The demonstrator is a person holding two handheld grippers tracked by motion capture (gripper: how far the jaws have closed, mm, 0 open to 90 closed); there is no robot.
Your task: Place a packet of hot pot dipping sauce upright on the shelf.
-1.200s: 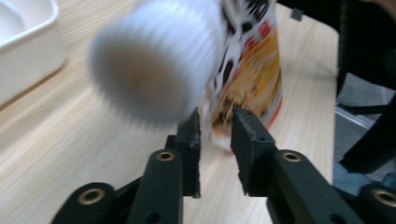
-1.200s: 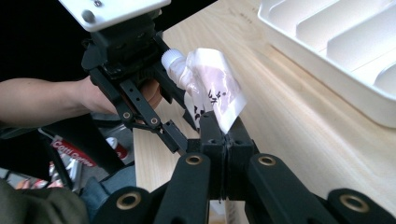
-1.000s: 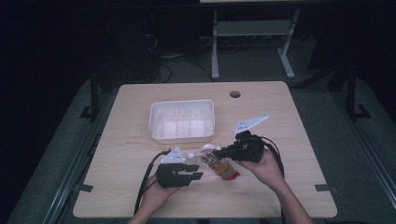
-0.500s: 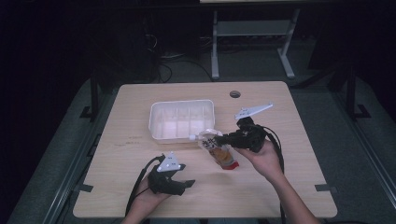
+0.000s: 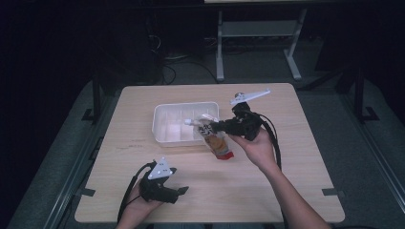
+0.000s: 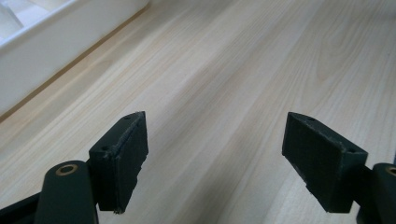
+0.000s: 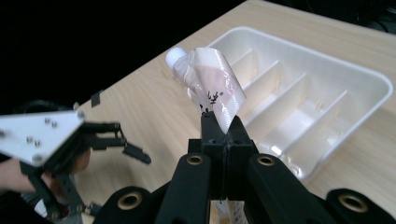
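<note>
Table (image 5: pixel 286 191) of pale wood grain takes up the middle of the high view, with dark floor around it and a small dark round disc (image 5: pixel 239 94) near its far edge. On the far half of the table sits a white tray (image 5: pixel 165 125), a shallow rectangular tub split by thin ribs into several long compartments; the right gripper view shows these compartments bare. The right gripper (image 5: pixel 213 126) is held above the table just beside the tray's right end, the person's right hand (image 5: pixel 255 145) under it and its grey three-cornered plate sticking up toward the far side. Its jaws are pressed together on a soft spouted pouch (image 5: pixel 215 138), pinching it partway along its body. The pouch is off the table: its white cap (image 7: pixel 176 56) and upper part rise above the jaws and lean toward the tray, and its orange-and-red lower end hangs toward the tabletop at the tray's near right corner. The left gripper (image 5: pixel 181 192) rests low at the near left of the table, well apart from tray and pouch, jaws spread wide over bare wood.
</note>
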